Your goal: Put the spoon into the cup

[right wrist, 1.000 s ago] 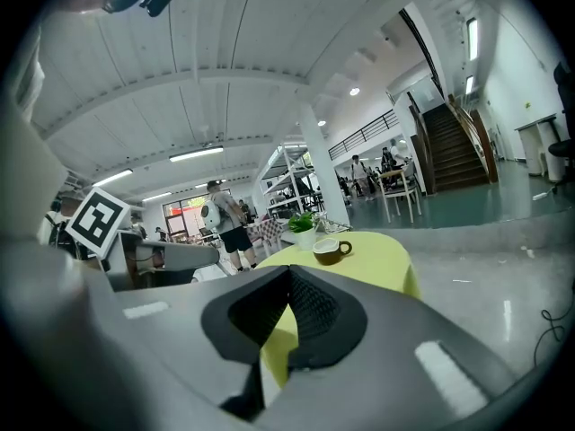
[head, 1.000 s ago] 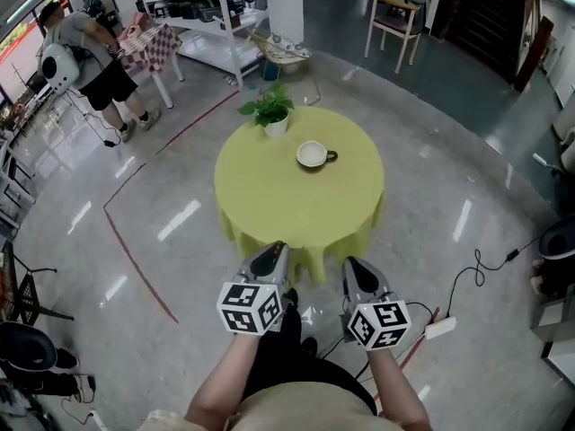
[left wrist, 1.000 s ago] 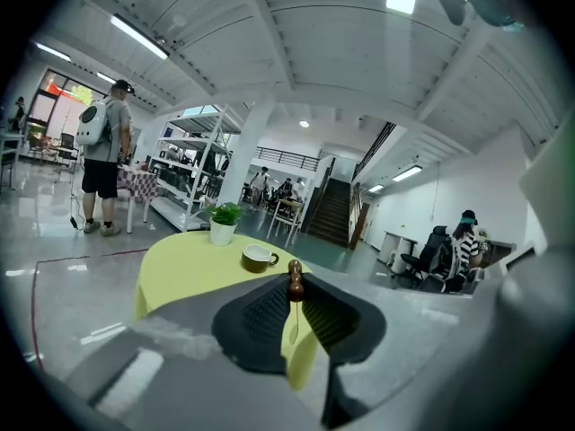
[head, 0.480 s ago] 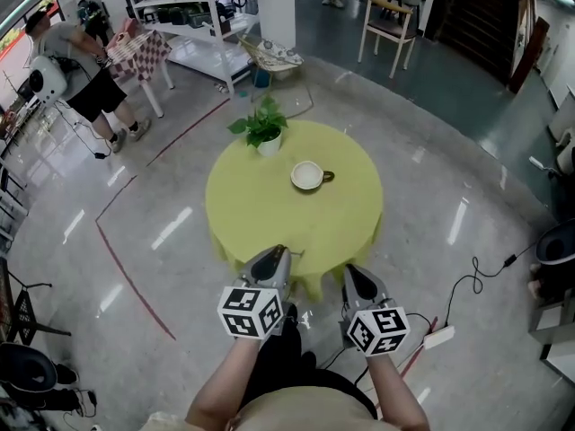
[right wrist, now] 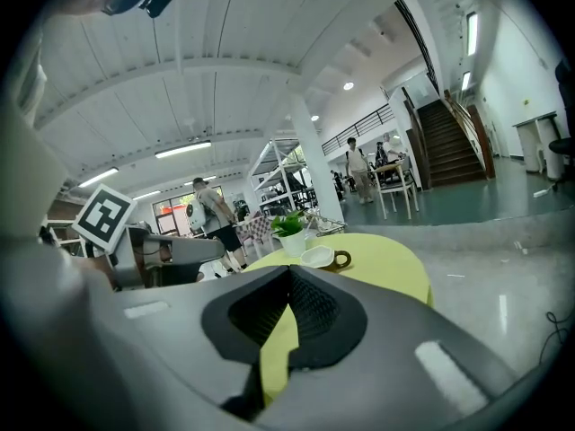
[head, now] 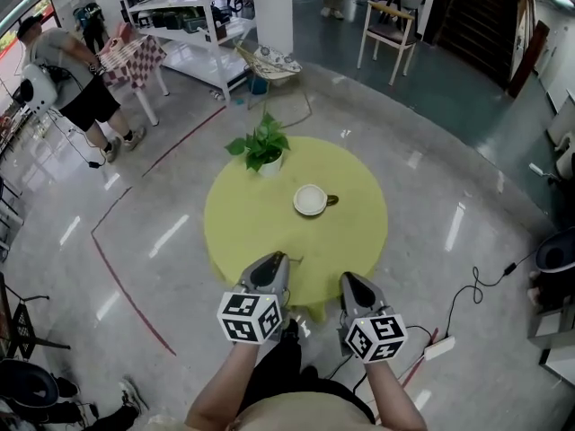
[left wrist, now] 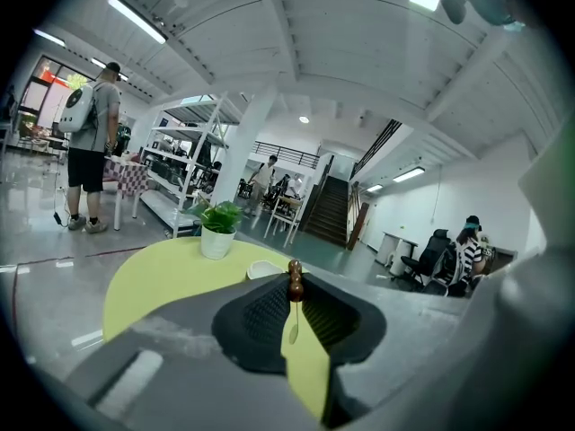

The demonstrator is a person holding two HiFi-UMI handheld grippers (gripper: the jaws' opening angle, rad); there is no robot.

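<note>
My left gripper (head: 275,259) pinches the spoon (left wrist: 293,287), my right gripper (head: 349,279) is closed, empty; I should carry it level, stopping directly above the cup (head: 311,199).

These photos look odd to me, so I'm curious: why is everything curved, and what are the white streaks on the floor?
Head view: the wide lens bows the room around the table; the streaks are light glaring off the glossy floor. Left gripper view and right gripper view: same fisheye bending, with dark rounded corners.
</note>
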